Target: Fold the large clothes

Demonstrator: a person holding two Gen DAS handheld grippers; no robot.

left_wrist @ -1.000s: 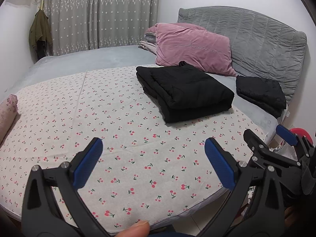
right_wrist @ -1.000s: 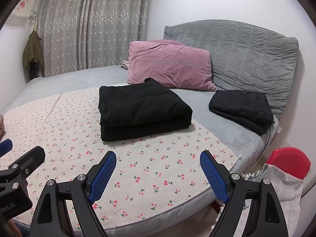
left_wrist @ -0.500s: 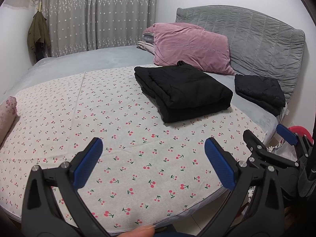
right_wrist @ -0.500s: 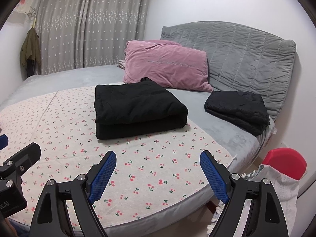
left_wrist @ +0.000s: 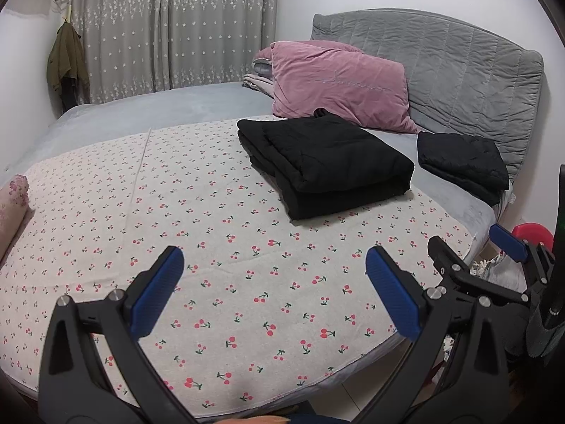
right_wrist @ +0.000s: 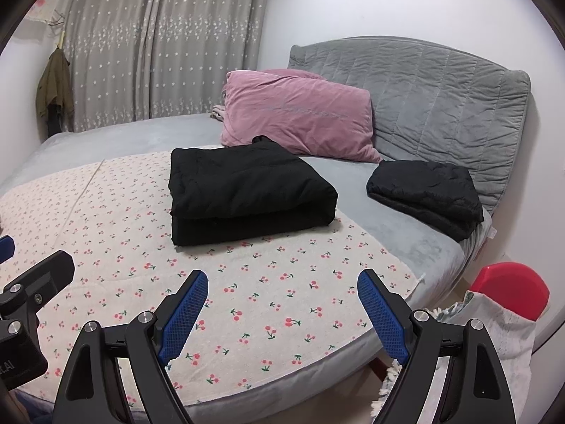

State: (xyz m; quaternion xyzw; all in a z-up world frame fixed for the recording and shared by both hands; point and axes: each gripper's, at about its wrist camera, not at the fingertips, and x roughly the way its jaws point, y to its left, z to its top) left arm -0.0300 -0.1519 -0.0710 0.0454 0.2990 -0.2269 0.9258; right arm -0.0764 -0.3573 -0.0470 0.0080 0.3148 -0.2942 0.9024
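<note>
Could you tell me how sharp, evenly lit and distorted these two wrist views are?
Left wrist view: sharp, soft even light, strong fisheye curving the bed edge, dark corner vignette. Right wrist view: equally sharp, the folded black garment shows little detail, headboard bowed.

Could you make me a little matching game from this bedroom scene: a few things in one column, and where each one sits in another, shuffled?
Things:
1. large folded black garment
2. smaller folded black garment
3. pink pillow
4. olive jacket

Places:
A. hanging beside the curtain
B. on the cherry-print cloth
C. leaning against the grey headboard
D. on the bare grey bed cover, near the headboard

Pairs: 1-B, 2-D, 3-C, 4-A
</note>
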